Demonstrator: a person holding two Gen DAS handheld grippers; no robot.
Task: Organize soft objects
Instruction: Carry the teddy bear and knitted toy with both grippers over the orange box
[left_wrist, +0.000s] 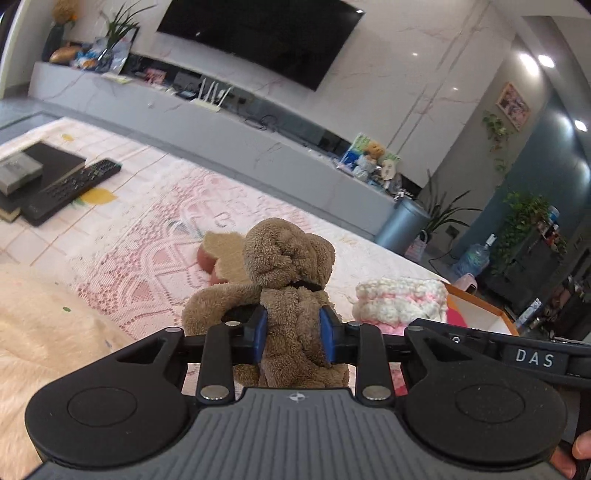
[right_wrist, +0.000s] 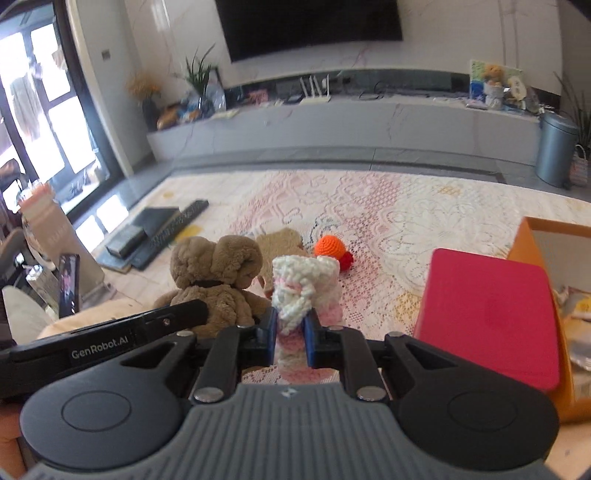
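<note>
Your left gripper (left_wrist: 293, 334), low in the middle of the left wrist view, has its blue pads pressed into the body of a brown terry-cloth plush bear (left_wrist: 288, 273), which is pinched between them with its head rising above the fingers and its back to the camera. At the far left of that view a stack of a dark book and a small grey box (left_wrist: 16, 171) lies on the pink and cream lace tablecloth (left_wrist: 147, 258), with a long black remote control (left_wrist: 79, 181) just beside it. Behind the bear, a tan flat plush piece with pink-red patches (left_wrist: 218, 254) lies on the cloth. To the right of the bear you can see the white and pink crocheted yarn piece (left_wrist: 400, 299), and beyond it, at the right edge, the rim of an orange box (left_wrist: 480, 301).

Your right gripper (right_wrist: 291, 341), low in the middle of the right wrist view, is nearly closed, its blue pads squeezing that crocheted piece (right_wrist: 303, 284) so that it stands up narrow between them. Left of it the bear (right_wrist: 214, 273) shows with the left gripper's black arm across its lower body. Further back, right of centre, a small orange crocheted ball with a red part (right_wrist: 328, 247) sits on the tablecloth (right_wrist: 406, 221). At the right, a red-pink flat lid (right_wrist: 487, 317) leans against the orange box (right_wrist: 532, 236).
</note>
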